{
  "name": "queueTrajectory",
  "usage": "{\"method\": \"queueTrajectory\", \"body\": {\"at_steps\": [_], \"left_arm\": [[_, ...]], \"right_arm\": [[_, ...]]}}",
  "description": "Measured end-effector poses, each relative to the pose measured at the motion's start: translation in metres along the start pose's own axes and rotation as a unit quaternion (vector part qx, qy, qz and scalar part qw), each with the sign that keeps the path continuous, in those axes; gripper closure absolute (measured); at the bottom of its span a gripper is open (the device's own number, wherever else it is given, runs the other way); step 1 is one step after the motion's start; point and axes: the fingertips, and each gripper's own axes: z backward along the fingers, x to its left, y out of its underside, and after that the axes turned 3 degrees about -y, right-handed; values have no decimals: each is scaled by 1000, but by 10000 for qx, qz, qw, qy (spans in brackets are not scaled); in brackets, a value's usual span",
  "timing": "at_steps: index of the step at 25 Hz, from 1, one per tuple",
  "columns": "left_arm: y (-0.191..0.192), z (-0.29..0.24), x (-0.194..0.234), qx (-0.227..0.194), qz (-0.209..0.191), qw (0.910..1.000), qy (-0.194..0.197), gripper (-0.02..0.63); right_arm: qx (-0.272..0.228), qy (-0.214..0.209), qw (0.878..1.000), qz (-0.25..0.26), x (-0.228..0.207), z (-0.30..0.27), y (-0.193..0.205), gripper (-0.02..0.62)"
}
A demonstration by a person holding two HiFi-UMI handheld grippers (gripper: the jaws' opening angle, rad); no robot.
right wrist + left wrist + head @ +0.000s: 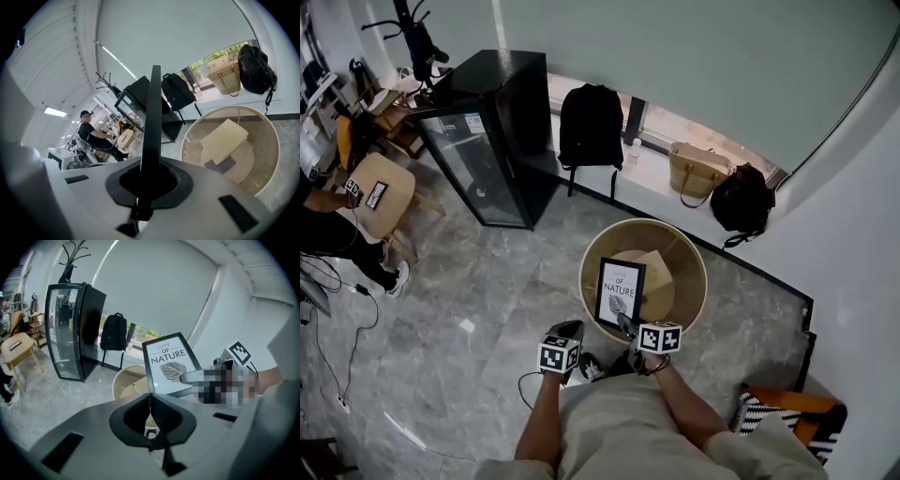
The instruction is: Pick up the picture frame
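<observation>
right gripper (pixel 625 326): fingers clamped on frame's lower edge | frame (pixel 620 291): upright, held over round desk (pixel 692 255) | left gripper (pixel 572 328): fingers closed together, empty, near frame

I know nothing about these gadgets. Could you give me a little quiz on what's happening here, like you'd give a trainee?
1. True or false: the right gripper is shut on the black-rimmed picture frame with a white leaf print.
2. What is between the left gripper's jaws? A) the frame B) nothing C) the right gripper
3. Fill in: the large print on the frame reads OF ____.

Key: 1 true, it grips the frame by its edge; 2 B, the jaws are closed together and empty; 3 NATURE.
</observation>
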Motion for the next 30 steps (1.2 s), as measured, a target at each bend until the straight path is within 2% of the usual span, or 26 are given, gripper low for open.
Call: {"method": "queueTrajectory", "body": {"at_steps": [22, 30], "left_arm": [[-10, -11, -12, -73, -55, 9999, 125, 586], [-13, -17, -16, -60, -102, 9998, 169, 586]], "right_arm": [[59, 272, 9996, 8, -24, 11, 3, 555], [34, 194, 9998, -22, -24, 11, -2, 555]]}}
